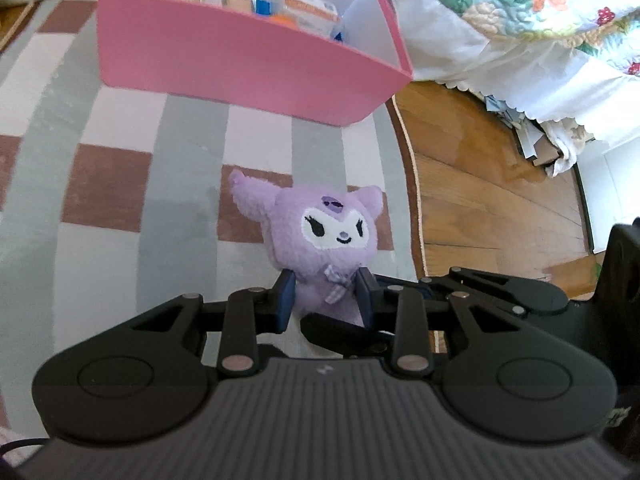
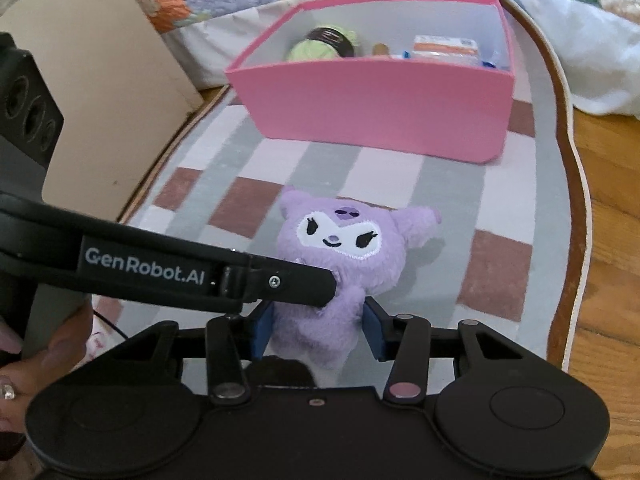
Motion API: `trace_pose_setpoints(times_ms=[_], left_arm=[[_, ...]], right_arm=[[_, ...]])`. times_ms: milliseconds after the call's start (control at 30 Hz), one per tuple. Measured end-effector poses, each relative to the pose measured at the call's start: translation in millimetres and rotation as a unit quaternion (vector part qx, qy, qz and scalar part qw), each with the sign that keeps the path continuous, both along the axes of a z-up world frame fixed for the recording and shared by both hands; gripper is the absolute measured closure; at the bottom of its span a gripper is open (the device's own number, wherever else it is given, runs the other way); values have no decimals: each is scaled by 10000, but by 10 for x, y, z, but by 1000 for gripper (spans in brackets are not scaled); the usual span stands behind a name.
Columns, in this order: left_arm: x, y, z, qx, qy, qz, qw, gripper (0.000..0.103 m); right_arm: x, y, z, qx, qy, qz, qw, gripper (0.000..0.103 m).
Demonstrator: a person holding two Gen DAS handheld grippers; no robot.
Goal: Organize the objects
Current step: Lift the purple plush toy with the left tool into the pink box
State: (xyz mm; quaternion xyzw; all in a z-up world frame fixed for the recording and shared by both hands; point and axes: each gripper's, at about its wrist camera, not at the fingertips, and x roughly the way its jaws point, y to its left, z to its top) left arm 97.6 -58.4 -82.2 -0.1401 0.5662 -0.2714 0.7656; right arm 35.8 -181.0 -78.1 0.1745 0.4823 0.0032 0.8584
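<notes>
Left claw (image 1: pixel 325 294): both blue pads press the lower body of the purple plush toy (image 1: pixel 328 232), at its checked bow; the claw is closed on the toy. Right claw (image 2: pixel 319 330): its blue pads flank the same plush toy (image 2: pixel 340 248) lower down and appear to press its sides. In the right wrist view, one finger of the left claw crosses in from the left and meets the toy's body. The toy faces the cameras, upright, above a checked rug (image 1: pixel 120 184). Beyond the toy, apart from it, a pink box (image 2: pixel 372 108) stands on the rug. It holds a green yarn ball (image 2: pixel 310 50) and small packets. A floral quilt (image 1: pixel 520 4) hangs over the wooden floor (image 1: pixel 480 184) beside the rug.
</notes>
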Motion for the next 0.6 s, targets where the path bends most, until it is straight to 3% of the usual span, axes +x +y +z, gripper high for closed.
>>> trace_pose_setpoints(times_ms=[200,400,600], left_arm=[[-48,133,414,83,-296,87,9995,72],[-2,240,866,35,-786,178,9967,72],[56,330,1131,18,-1145,263,9931,72]], right_arm=[[50,94,332,33,-98,269,9996,51],[125,140,746,-55,-489,427,9979,51],[250,182,1072,-292,-804,614,9944,51]])
